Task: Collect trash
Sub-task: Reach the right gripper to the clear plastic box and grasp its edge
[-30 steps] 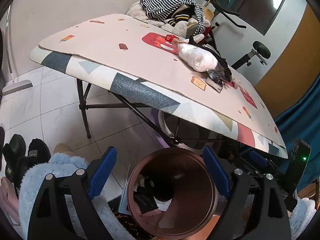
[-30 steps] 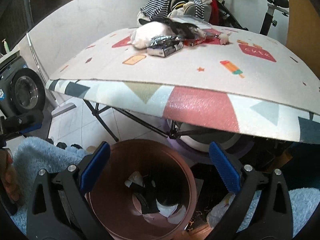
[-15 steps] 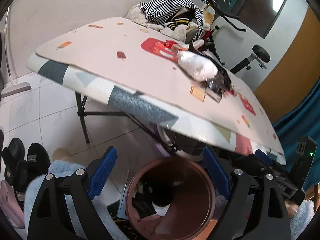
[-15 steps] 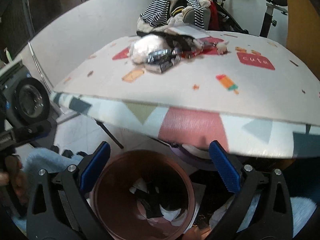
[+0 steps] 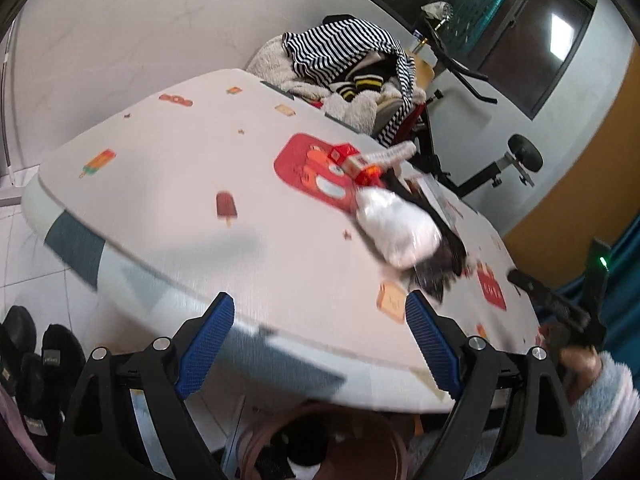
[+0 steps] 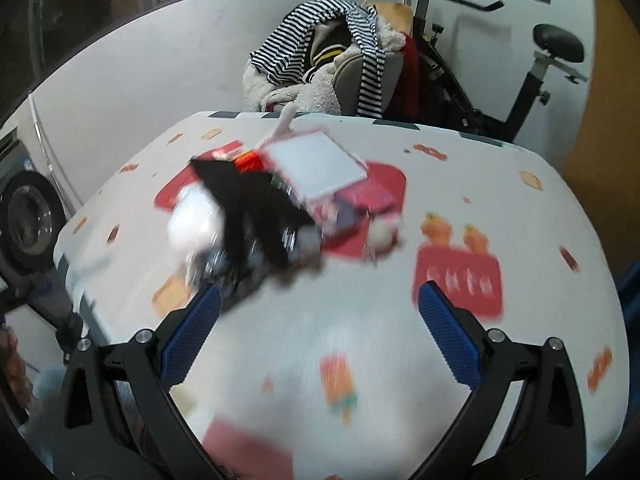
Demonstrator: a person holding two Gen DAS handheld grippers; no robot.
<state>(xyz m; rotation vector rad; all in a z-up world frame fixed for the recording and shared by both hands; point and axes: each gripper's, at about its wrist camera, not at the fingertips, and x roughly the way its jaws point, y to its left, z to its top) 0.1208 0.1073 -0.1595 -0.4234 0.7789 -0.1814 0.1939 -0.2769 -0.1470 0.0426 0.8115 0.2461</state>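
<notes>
both wrist cams angled down, near table [image 5: 168, 216], shared trash pile [image 6: 256, 216]

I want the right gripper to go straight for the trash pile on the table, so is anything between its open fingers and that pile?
Nothing visible stands in the way. The right gripper is open and empty, and only bare patterned table lies between it and the trash pile, which sits ahead and to the left in its view.

A striped garment [image 6: 320, 36] is draped over fleecy laundry [image 6: 316, 92] behind the patterned worktop [image 5: 168, 184]. An exercise bike [image 6: 520, 76] stands beside it, a washing machine [image 6: 24, 216] by the wall, black shoes [image 5: 36, 364] on the floor.
</notes>
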